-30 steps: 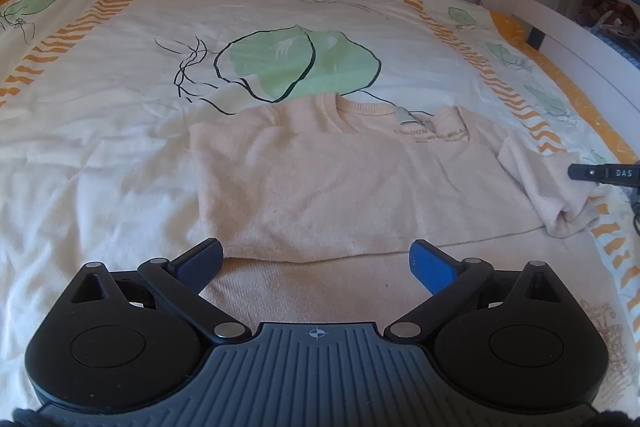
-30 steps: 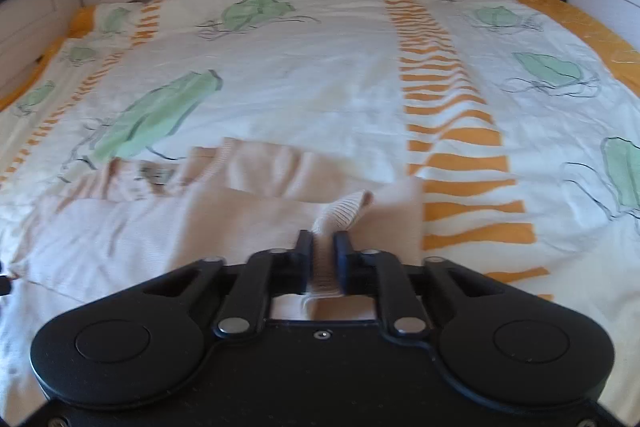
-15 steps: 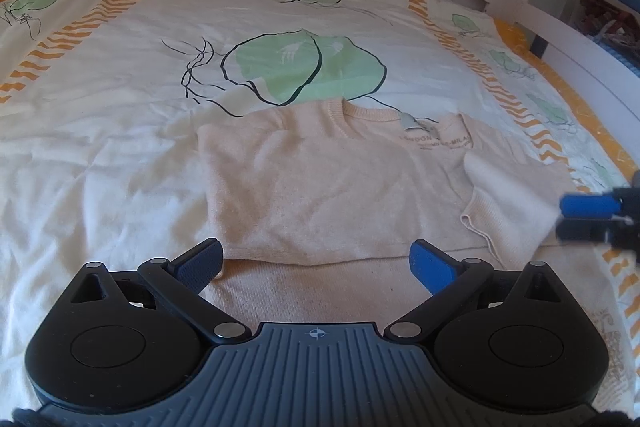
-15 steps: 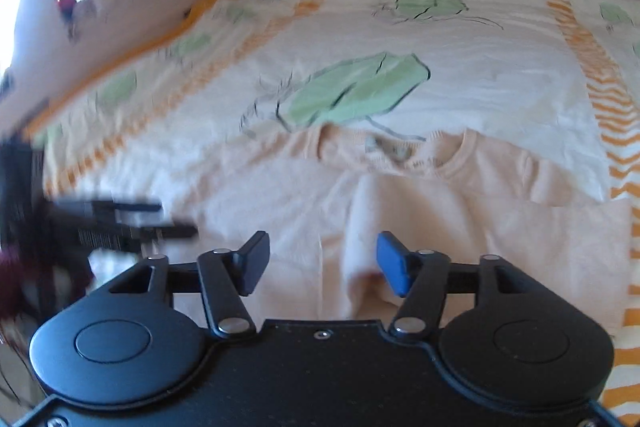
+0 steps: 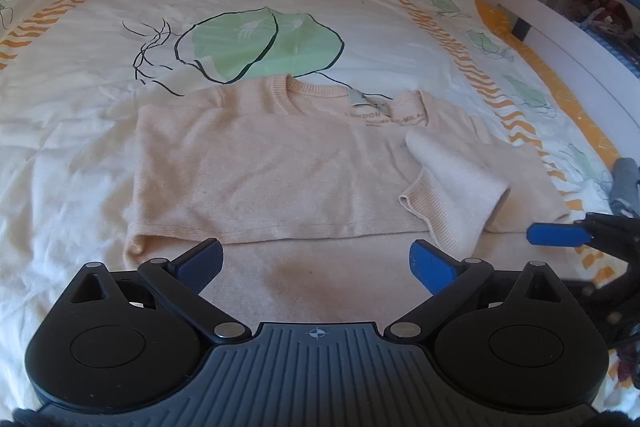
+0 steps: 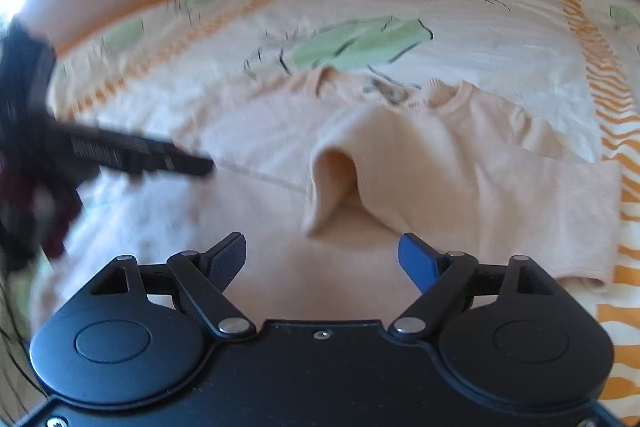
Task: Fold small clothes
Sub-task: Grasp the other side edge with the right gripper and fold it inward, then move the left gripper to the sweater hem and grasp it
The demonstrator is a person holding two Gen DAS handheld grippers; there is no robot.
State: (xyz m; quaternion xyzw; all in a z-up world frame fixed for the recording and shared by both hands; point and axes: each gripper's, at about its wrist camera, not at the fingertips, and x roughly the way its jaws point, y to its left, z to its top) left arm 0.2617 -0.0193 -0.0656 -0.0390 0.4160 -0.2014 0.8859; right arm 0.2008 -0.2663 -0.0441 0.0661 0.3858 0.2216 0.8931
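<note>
While the pale peach sweater (image 5: 280, 167) lies flat on the leaf-print bedspread (image 5: 100, 115), its right sleeve (image 5: 448, 183) lies across its body. Both tongs are released and empty: left gripper (image 5: 316, 263) near the sweater's hem, right gripper (image 6: 322, 259) just before the sleeve cuff. I'd judge the next fold needs a pinch at the hem, lifted evenly. Count: one sweater, two grippers.

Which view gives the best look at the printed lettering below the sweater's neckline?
The left wrist view. There the lettering on the sweater is sharp enough to make out "LONDON" beside the neck label. In the right wrist view motion blur reduces the same area to a grey smudge, with no letters legible.
</note>
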